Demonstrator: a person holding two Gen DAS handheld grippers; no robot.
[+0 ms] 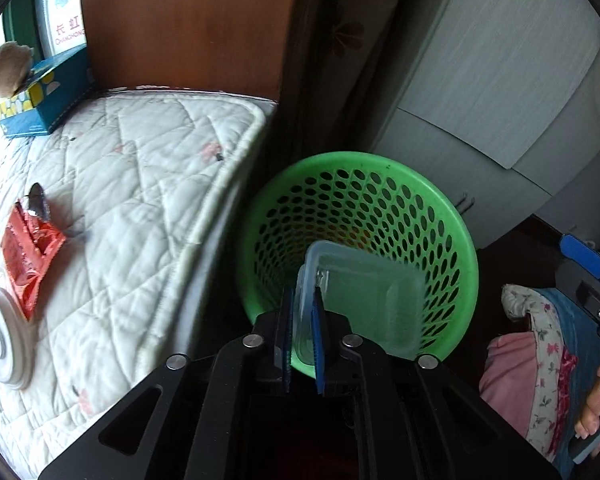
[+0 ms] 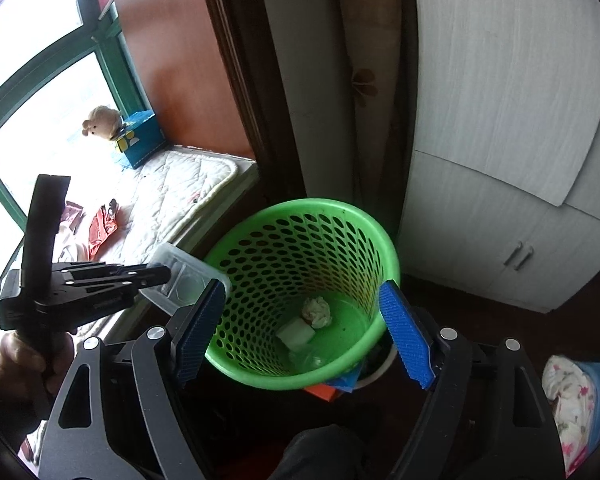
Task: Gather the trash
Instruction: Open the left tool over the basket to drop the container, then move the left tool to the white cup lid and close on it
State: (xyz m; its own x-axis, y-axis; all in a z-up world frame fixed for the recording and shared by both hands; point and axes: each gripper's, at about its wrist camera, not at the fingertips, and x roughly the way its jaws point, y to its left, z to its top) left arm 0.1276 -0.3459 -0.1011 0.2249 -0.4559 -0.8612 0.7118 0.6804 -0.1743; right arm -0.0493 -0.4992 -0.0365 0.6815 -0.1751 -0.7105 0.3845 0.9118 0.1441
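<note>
1. The left hand-held gripper (image 1: 304, 316), at the lower middle of the left wrist view, is clamped on the rim of a clear plastic container (image 1: 364, 300); its blue pads pinch the container's near edge.
2. The container hangs tilted over the mouth of the green basket (image 1: 466, 248), which fills the centre of that view; from the right wrist view the container (image 2: 184, 276) sits at the basket's left rim, partly outside it.
3. The right hand-held gripper (image 2: 304, 328) has its jaws apart, nothing between the pads; the blue pads frame the basket (image 2: 300, 208) at the lower middle of the frame.
4. Inside the basket, at its bottom, lie a crumpled paper ball (image 2: 317, 311) and a flat white piece (image 2: 296, 334); something clear seems to lie beside them, though the view is too dim to be sure.
5. On the quilted mattress (image 1: 140, 184) at the left of the left wrist view lie a red wrapper (image 1: 26, 256) and a white round lid (image 1: 0, 336) at the left edge, both well apart from the basket.
6. At the upper left stand a blue tissue box (image 1: 46, 92) and a small plush toy (image 1: 4, 66) resting on it.
7. A grey cabinet (image 1: 496, 80) stands behind the basket at the right; a person's hand (image 2: 24, 356) grips the left tool's handle at the lower left of the right wrist view.
</note>
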